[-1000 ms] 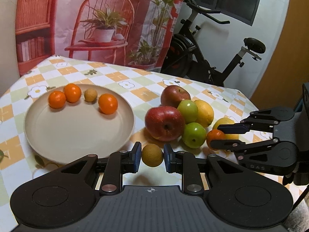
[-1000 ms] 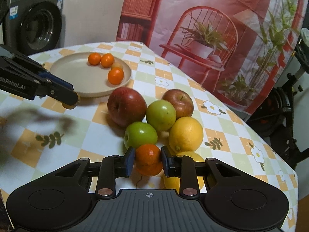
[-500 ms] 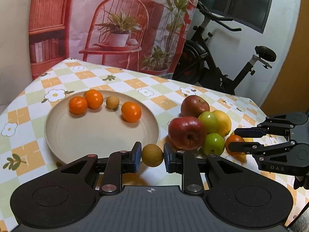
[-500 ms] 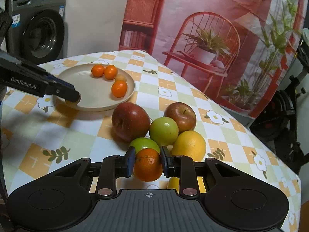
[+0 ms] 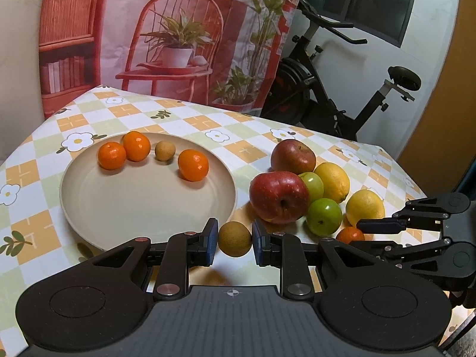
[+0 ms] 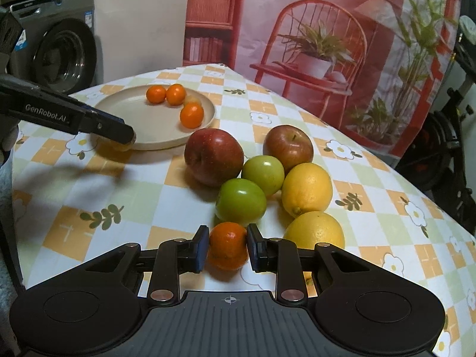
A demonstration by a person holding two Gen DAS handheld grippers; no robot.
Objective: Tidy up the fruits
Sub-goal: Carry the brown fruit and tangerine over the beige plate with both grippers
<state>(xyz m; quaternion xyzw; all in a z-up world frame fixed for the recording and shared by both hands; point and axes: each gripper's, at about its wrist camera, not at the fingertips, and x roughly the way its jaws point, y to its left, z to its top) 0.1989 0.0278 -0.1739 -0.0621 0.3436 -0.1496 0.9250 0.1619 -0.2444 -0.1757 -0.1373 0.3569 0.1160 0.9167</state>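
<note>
My left gripper (image 5: 235,238) clamps a small brown fruit (image 5: 235,238) above the cloth, just beside the near rim of the plate (image 5: 89,208). My right gripper (image 6: 226,245) clamps a tangerine (image 6: 227,245). Ahead of it crowd two green apples (image 6: 241,202), two red apples (image 6: 213,156) and two lemons (image 6: 306,189). On the plate sit three tangerines (image 5: 193,165) and another brown fruit (image 5: 165,150).

A checked tablecloth (image 5: 190,116) with orange squares and white flowers covers the desk. Behind it, at the far side, hangs a printed backdrop (image 5: 184,29) showing a red chair and plants. A black exercise bike (image 5: 342,89) stands far right. A washing machine (image 6: 59,50) stands far left.
</note>
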